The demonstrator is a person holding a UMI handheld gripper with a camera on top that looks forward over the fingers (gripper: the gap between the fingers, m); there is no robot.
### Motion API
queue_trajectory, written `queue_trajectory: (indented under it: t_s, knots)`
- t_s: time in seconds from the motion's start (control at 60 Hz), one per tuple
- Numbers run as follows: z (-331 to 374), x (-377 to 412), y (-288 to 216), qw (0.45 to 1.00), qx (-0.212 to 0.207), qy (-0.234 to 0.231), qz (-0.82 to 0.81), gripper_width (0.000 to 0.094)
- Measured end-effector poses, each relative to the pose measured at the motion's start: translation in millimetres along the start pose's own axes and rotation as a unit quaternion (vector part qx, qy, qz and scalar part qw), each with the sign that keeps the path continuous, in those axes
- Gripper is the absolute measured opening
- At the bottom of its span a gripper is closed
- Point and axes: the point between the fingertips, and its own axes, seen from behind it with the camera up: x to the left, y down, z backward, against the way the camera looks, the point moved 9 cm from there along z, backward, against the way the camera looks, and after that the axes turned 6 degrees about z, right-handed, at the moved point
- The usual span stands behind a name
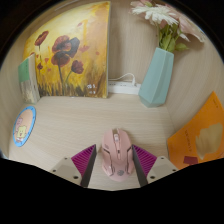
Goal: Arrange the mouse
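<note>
A pink computer mouse point(116, 153) lies lengthwise between my fingers on the pale wooden desk point(90, 125), its scroll wheel pointing away from me. My gripper point(116, 147) is shut on it: the left magenta pad point(88, 160) and the right magenta pad point(144, 160) both meet the mouse's sides near their tips. The rear of the mouse is hidden at the base of the fingers.
A poppy painting point(72, 55) leans against the back wall, with a white power strip point(125, 87) beside it. A pale blue vase point(157, 75) of flowers stands back right. An orange packet point(200, 135) lies at the right and a round colourful item point(24, 125) at the left.
</note>
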Motion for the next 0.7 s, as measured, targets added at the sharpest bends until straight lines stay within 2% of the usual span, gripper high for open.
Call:
queue_trajectory:
  t_s: [0.083,0.217,0.283,0.367,0.4,0.5,0.7]
  knots:
    - [-2,-6,2,1.000,0.005,0.023,0.003,0.0543]
    - [-1,-5,2,0.999,0.014,0.031,-0.007,0.0496]
    - [-1,-4,2,0.999,0.020,0.039,-0.023,0.0438]
    - [4,-3,0,0.995,0.047,0.068,-0.054,0.0378]
    - [11,-2,-8,0.994,0.049,0.082,-0.056,0.0381]
    - [48,19,-57,0.993,0.007,0.094,-0.066,0.0378]
    - [140,106,-189,0.983,-0.122,0.095,-0.095,0.0380]
